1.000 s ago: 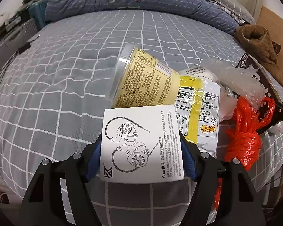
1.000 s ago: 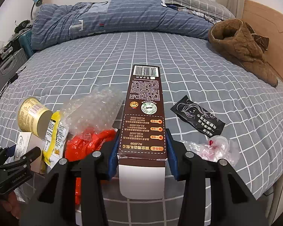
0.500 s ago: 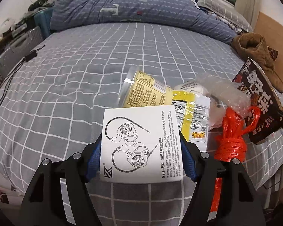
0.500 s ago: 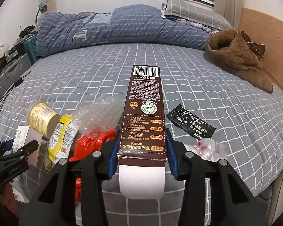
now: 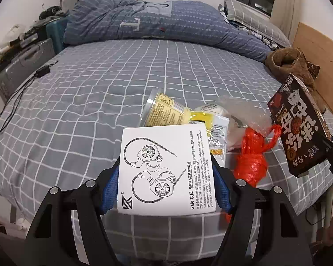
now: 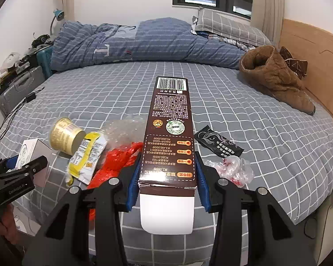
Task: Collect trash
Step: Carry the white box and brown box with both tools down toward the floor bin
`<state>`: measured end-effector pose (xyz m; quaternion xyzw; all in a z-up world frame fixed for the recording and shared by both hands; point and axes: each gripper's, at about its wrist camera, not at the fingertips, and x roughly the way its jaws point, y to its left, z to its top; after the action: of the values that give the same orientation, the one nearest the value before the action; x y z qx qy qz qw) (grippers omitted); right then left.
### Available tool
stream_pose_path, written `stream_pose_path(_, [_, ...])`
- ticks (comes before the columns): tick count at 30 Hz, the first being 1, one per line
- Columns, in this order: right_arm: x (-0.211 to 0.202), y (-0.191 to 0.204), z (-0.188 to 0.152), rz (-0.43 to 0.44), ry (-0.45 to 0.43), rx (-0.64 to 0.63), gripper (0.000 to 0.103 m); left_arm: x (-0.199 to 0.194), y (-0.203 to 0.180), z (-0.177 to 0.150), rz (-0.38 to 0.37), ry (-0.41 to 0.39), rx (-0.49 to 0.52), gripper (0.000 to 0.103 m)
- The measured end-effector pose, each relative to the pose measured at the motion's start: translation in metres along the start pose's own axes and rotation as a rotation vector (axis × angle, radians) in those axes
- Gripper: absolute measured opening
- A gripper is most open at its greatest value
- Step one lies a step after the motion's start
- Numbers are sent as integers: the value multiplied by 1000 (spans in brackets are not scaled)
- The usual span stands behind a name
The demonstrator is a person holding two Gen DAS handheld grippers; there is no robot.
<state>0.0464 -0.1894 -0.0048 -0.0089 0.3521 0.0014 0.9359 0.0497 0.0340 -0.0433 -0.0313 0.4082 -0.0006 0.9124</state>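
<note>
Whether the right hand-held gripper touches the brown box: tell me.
Touching. The right wrist view shows the right hand-held gripper with both blue pads pressed against the brown box sides.

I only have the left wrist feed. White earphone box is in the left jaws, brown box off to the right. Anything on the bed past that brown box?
Observer: Yes. A black sachet lies flat on the bed, right of the brown box.
Operator: Just that?
Observer: No, a crumpled clear plastic wrapper with red marks lies nearer than the sachet.
Operator: Is the brown box really gripped?
Observer: The right gripper is clamped on its sides, near its torn-open end.
</note>
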Motion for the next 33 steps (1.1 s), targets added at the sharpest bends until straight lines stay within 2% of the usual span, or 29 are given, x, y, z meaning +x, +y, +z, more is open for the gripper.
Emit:
stream_pose_path(5, [-18,3,-3,33,-23,-6,42,-15,-3,-12,-4,-4,21,69])
stream_pose_path(19, [-63,20,-20,57,-57,-55,42,-51,-12,-36,-28,-20,5,69])
stream_pose_path(33, [-91,30,-46,92,-29,-74,42,-84,-14,-59,-37,-25,-8,69])
